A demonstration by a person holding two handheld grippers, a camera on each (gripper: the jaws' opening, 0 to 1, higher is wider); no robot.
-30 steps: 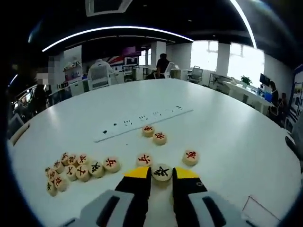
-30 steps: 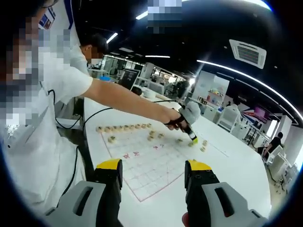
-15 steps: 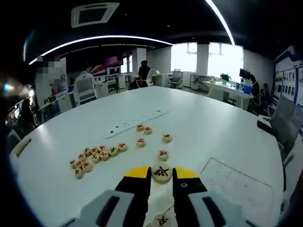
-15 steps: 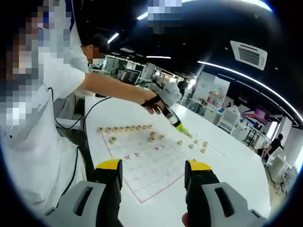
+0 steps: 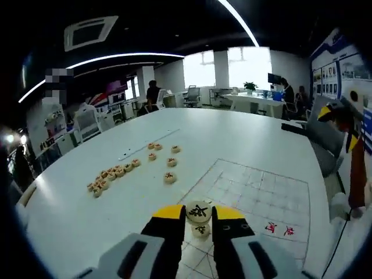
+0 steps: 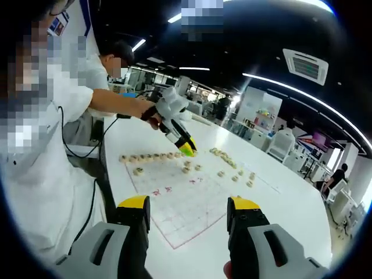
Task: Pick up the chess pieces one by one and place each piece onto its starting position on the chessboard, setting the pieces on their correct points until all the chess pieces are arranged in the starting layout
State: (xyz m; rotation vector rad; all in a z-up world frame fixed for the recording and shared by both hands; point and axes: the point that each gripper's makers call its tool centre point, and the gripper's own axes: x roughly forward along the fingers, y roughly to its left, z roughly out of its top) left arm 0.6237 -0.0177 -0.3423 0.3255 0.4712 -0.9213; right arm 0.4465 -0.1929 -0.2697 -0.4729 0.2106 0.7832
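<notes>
Left gripper (image 5: 198,216) is pinched on a black-marked piece (image 5: 198,211), held above the board (image 5: 264,192) near its edge; another piece (image 5: 200,230) lies just below the jaws on the grid. Seen from the right gripper view, the left gripper (image 6: 187,148) hangs over the far side of the board (image 6: 174,203). Right gripper (image 6: 189,224) is spread and holds nothing, above the board's near corner. Progress is judged partial: a back row (image 6: 152,157) is lined up along one edge and a few pieces (image 6: 190,167) are set inward of it. Still to be placed: the pile (image 5: 110,177) and several loose pieces (image 5: 161,152) on the table (image 5: 232,133) off the board.
</notes>
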